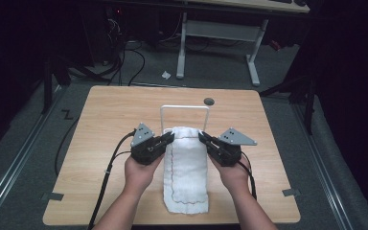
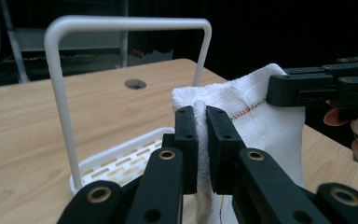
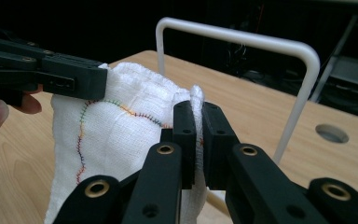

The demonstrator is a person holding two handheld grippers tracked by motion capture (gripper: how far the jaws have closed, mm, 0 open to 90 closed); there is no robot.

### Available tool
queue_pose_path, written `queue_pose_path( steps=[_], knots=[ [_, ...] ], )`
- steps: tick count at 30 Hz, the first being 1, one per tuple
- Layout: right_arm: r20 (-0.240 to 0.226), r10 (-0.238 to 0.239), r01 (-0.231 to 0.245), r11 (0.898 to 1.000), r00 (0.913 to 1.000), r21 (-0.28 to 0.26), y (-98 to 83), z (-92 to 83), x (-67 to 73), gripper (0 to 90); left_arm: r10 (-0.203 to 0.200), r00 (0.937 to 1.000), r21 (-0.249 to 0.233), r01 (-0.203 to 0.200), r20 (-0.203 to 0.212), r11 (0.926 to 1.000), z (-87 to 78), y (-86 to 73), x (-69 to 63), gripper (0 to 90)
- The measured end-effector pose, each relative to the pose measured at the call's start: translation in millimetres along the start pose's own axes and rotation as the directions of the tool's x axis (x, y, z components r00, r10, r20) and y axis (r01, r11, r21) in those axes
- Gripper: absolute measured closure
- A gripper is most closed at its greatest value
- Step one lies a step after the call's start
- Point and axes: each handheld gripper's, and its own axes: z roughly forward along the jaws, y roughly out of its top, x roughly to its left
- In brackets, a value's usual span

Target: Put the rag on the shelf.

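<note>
A white towel (image 1: 187, 167) with coloured stitching along its hem lies lengthwise on the wooden table, its far end lifted. My left gripper (image 1: 171, 137) is shut on the far left corner, and the left gripper view has the cloth (image 2: 261, 116) pinched between the jaws of that gripper (image 2: 201, 149). My right gripper (image 1: 201, 135) is shut on the far right corner, with the towel (image 3: 121, 121) clamped by its jaws (image 3: 198, 140). Just behind the raised end stands a white rack (image 1: 184, 108) with an upright hoop bar (image 2: 121, 21) and a slotted base (image 2: 121, 158).
The wooden table (image 1: 115, 115) has a round grommet hole (image 1: 209, 101) behind the rack. Cables trail from both grippers toward the near edge. On the dark floor beyond stand a white-legged desk (image 1: 220, 33) and loose cables.
</note>
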Motion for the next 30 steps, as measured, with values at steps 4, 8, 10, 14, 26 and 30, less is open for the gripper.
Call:
queue_pose_path(
  steps=[4, 8, 10, 14, 26, 30],
  knots=[
    [0.001, -0.009, 0.009, 1.0, 1.0, -0.03, 16.6, -3.9, 1.2, 85.9, 0.025, 0.9997, -0.034, -0.026, -0.003, 0.9991, -6.7, 16.5, -2.8, 83.9],
    [0.005, -0.017, 0.017, 0.998, 0.9998, -0.059, 31.1, -7.4, 1.9, 86.0, 0.037, 0.9993, -0.06, -0.037, -0.005, 0.9975, -12.2, 31.5, -3.8, 83.9],
    [0.002, -0.019, 0.02, 0.997, 0.9998, -0.072, 37.3, -9.0, 2.0, 85.9, 0.042, 0.9991, -0.073, -0.043, -0.008, 0.9965, -13.9, 38.4, -4.4, 84.0],
    [0.008, -0.029, 0.029, 0.995, 0.9996, -0.096, 51.1, -12.7, 1.8, 86.0, 0.054, 0.9985, -0.095, -0.055, -0.012, 0.994, -17.4, 52.3, -5.2, 84.1],
    [0.014, -0.042, 0.044, 0.987, 0.999, -0.157, 87.0, -23.6, -3.8, 86.0, 0.102, 0.9945, -0.152, -0.105, -0.024, 0.9828, -27.4, 89.4, -6.1, 84.1],
    [0.018, -0.047, 0.049, 0.985, 0.9987, -0.166, 92.7, -25.0, -4.6, 86.0, 0.116, 0.9928, -0.153, -0.119, -0.029, 0.981, -27.0, 95.6, -7.0, 84.2]
  ],
)
